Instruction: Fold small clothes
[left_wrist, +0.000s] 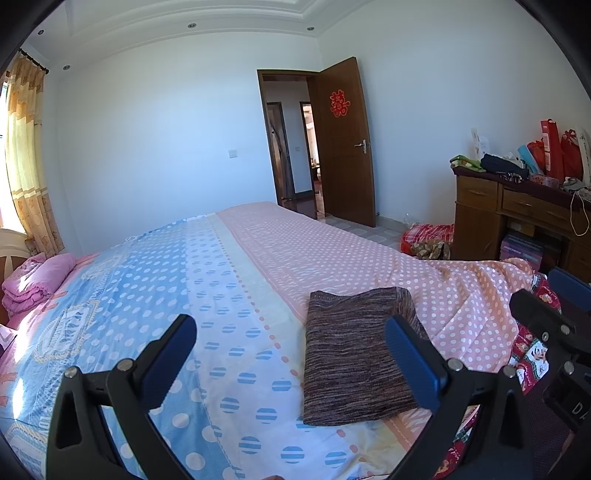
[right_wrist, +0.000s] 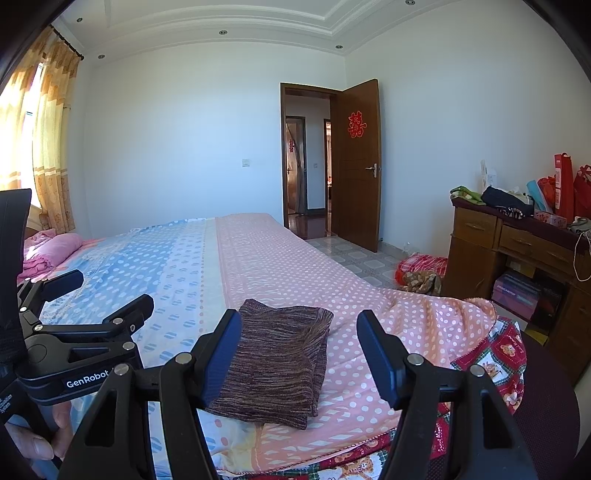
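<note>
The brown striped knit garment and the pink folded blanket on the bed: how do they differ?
The brown striped knit garment lies flat near the bed's near edge, on the pink dotted cover; the pink folded blanket sits bulky at the far left end. The garment is dark and streaked, the blanket plain pink. Both are folded, and no gripper touches either.

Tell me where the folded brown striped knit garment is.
The folded brown striped knit garment lies flat on the pink polka-dot bedspread near the bed's near edge, low in both wrist views, ahead of both open grippers.
</note>
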